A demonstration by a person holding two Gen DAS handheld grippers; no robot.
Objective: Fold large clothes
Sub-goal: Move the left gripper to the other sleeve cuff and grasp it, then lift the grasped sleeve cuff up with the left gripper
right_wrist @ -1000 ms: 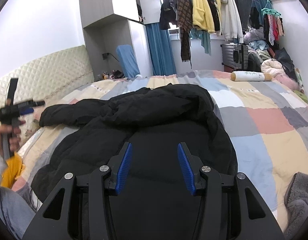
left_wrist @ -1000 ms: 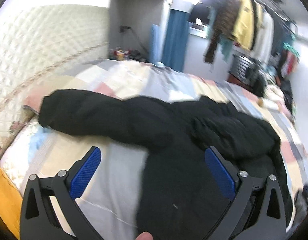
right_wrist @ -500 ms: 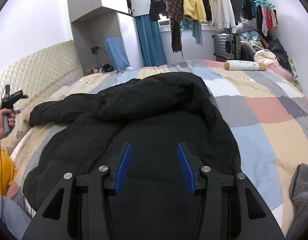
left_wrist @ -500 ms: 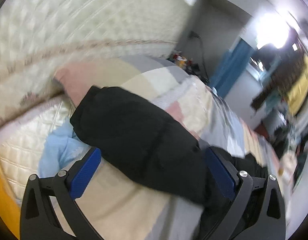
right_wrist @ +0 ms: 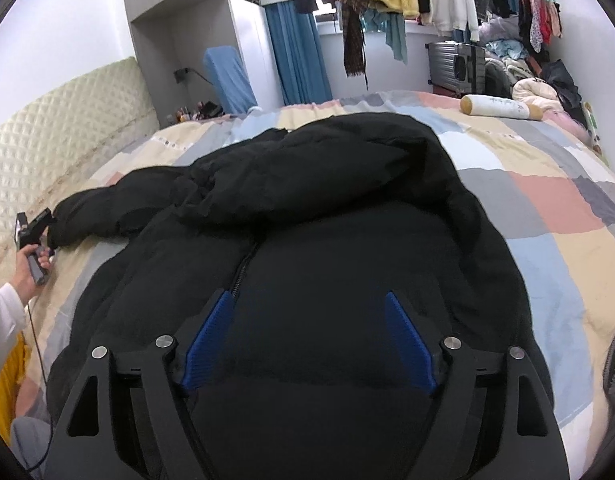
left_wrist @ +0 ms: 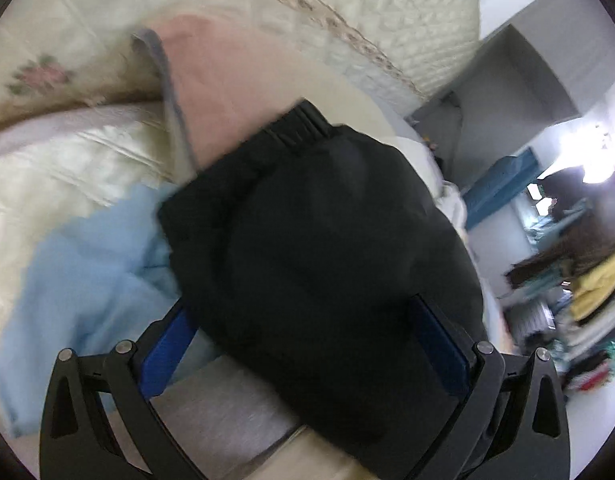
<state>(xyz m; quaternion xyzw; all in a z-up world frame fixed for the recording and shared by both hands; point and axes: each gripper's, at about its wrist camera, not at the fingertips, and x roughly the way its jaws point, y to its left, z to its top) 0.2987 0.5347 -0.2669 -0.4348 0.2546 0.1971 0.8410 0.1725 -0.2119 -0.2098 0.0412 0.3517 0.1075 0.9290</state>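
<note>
The left gripper [left_wrist: 303, 344], a second ago viewing the whole black puffer jacket [right_wrist: 307, 248] on the patchwork bed [right_wrist: 547, 216], is now straddling its sleeve cuff [left_wrist: 303, 120], jaws released around the sleeve, whose underside is hidden. The right gripper [right_wrist: 307, 340], its jaws just opening wider, is hovering over the jacket's zipper, gripping nothing.

Black gripper frames, blue ribbed fingers [right_wrist: 407, 344], silver screws, white sleeve [right_wrist: 1, 320]
</note>
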